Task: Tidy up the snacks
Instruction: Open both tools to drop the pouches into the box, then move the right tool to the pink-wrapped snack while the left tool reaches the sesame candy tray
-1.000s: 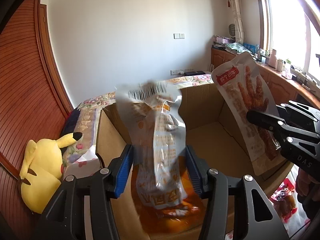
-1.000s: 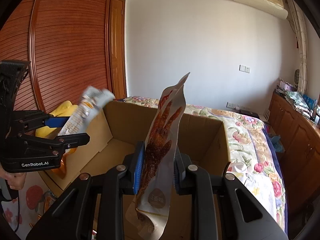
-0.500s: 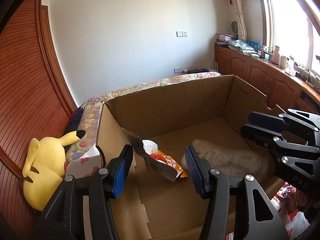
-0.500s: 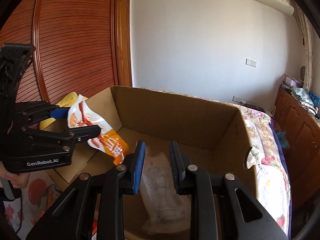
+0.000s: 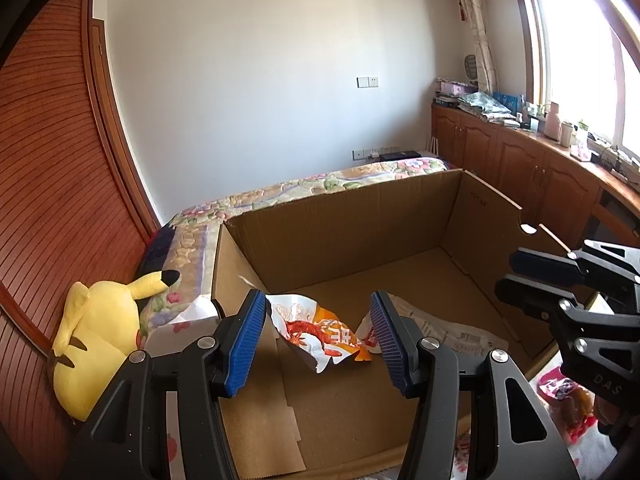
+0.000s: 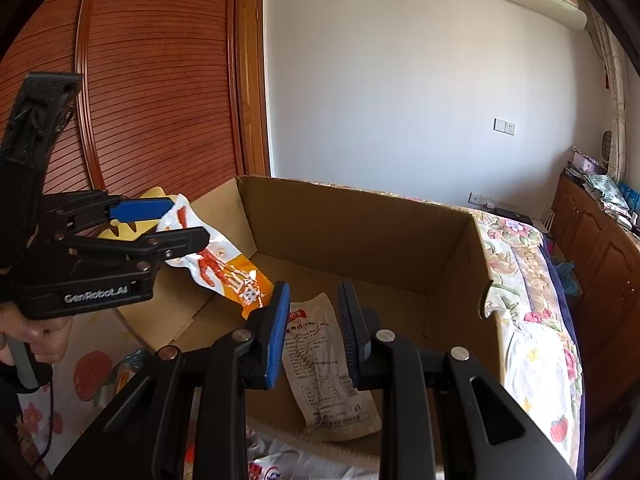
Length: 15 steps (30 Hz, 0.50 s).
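A crumpled orange-and-white snack bag sits at the near left of the open cardboard box. A flat white printed pouch lies on the box floor to its right.

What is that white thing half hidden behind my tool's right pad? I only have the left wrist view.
Observer: A white snack packet, lying flat on the floor of the cardboard box, printed side up.
Operator: Is the orange packet flat too?
Observer: No, the orange packet slants, with its upper end up by the box's side wall.
Operator: What carries my tool?
Observer: A hand grips the handle of the left tool.
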### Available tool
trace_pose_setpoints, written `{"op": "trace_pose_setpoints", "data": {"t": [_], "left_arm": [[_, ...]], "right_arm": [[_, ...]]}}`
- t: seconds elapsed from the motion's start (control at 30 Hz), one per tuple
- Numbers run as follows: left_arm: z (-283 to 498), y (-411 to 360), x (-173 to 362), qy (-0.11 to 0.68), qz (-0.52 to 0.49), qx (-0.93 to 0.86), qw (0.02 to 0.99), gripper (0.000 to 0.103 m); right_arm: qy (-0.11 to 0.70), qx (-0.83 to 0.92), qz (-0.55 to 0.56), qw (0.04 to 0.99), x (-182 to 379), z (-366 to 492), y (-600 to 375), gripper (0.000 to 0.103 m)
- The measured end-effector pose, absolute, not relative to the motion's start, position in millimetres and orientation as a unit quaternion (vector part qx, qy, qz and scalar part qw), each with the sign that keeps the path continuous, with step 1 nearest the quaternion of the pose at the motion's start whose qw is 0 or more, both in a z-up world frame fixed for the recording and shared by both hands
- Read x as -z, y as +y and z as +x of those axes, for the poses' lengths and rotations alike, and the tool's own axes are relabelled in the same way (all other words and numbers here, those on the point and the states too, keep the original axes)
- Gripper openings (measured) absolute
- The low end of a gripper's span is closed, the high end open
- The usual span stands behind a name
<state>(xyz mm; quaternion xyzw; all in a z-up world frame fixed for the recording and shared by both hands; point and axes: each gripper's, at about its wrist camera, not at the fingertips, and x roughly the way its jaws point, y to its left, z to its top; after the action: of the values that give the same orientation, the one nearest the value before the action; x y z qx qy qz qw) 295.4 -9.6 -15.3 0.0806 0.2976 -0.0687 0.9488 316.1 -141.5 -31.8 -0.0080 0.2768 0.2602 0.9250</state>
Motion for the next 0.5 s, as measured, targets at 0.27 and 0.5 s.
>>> {"op": "trace_pose_setpoints", "data": {"t": [0.27, 0.5], "left_arm": [[274.1, -12.8, 6.4, 0.275, 0.086, 0.079, 0.954, 0.057], [251.8, -6.8, 9.6, 0.270, 0.086, 0.097, 0.954, 0.058]], "right_arm": [[0.268, -0.263, -0.002, 0.927, 20.2, 283.1, -154.8, 0.026], [0.273, -0.253, 0.007, 0.928, 21.6, 252.0, -176.4, 0.027]]}}
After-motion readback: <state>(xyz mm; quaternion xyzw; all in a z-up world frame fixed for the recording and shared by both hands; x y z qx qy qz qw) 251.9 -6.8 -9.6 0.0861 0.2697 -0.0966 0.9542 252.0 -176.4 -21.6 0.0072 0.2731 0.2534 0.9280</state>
